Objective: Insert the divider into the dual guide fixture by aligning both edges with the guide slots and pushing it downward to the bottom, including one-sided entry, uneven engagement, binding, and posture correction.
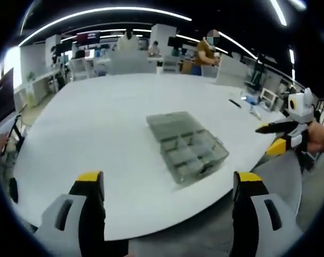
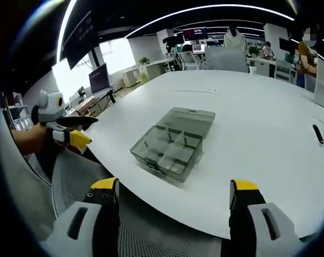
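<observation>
On the table (image 1: 98, 123): clear box (image 1: 187, 147) near the edge, lid flipped open
Box insides: compartments (image 2: 167, 150) visible, contents too murky to tell
Left gripper (image 1: 170, 187): jaws wide apart, holding nothing
Right gripper (image 2: 172, 195): jaws apart too, short of the box
Far side: people, blurry

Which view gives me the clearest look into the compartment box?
The right gripper view: the compartment box lies open, its dividers and lid distinct. In the left gripper view the box is darker, its cells harder to separate.
</observation>
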Tool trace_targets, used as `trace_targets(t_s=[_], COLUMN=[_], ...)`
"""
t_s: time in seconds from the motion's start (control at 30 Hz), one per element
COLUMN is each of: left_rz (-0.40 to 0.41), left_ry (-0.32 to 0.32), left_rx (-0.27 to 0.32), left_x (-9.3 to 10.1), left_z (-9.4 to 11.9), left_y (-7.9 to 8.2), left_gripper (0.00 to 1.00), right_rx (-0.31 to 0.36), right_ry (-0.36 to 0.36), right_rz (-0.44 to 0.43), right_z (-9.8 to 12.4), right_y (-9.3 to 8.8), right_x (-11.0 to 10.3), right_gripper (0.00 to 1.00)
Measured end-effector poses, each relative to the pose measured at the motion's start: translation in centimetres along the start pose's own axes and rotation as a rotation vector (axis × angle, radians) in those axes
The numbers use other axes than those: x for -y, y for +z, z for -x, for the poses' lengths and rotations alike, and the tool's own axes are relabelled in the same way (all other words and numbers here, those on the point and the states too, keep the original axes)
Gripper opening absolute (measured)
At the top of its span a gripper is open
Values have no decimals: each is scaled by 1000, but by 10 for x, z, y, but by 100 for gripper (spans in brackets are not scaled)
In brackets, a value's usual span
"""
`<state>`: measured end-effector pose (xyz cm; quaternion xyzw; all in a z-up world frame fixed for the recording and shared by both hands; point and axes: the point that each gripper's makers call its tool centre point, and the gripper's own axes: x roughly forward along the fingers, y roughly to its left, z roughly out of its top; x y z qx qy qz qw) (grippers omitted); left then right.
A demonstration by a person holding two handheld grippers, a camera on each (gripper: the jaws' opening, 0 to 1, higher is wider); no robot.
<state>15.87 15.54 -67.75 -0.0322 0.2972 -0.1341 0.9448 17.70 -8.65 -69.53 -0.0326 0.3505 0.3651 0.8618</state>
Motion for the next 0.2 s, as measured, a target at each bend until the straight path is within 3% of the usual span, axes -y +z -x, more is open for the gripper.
trace_targets(t_s=[0.2], left_rz=[-3], left_ry=[5], left_rx=[-4], left_x=[0], left_z=[-1], left_y=[-1], left_gripper=[99], right_rx=[0], right_ry=[2], right_rz=[-5], right_z=[0], right_y=[0], right_x=[0], right_gripper=[83])
